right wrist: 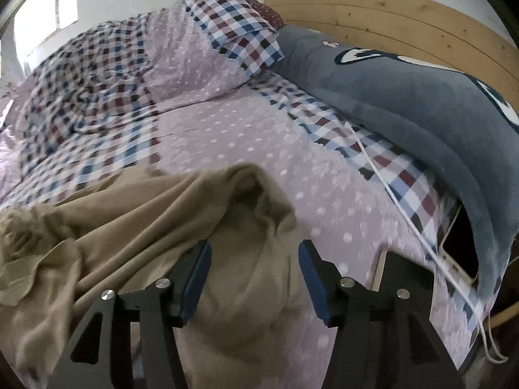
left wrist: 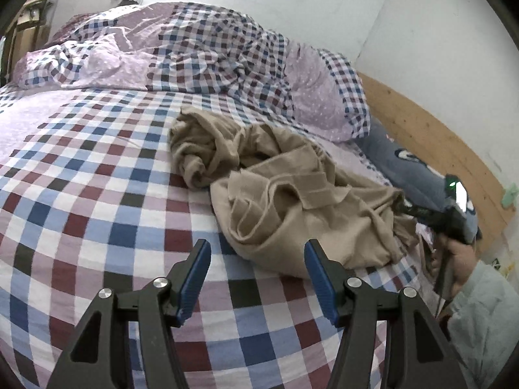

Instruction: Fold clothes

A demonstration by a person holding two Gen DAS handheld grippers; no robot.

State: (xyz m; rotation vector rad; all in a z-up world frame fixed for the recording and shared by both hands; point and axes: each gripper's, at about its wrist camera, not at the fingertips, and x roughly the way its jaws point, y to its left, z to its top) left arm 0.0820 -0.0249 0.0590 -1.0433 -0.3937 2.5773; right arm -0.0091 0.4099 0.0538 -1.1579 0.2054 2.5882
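A crumpled beige garment [left wrist: 275, 175] lies in a heap on the checked bed sheet [left wrist: 97, 194]. In the left wrist view my left gripper [left wrist: 256, 246] is open, its blue pads just short of the heap's near edge, with only sheet between them. My right gripper [right wrist: 254, 246] is open too, its fingers set wide apart over a fold of the beige garment [right wrist: 129, 220], which spreads off to the left. From the left wrist view the right gripper [left wrist: 408, 209] reaches the garment's right edge, held by a hand [left wrist: 464, 259].
A bunched checked and lilac duvet [left wrist: 211, 42] fills the far side of the bed. A blue-grey pillow [right wrist: 405, 97] leans on the wooden headboard [right wrist: 389, 16] at the right. A white cable [right wrist: 405, 214] runs along the pillow's edge.
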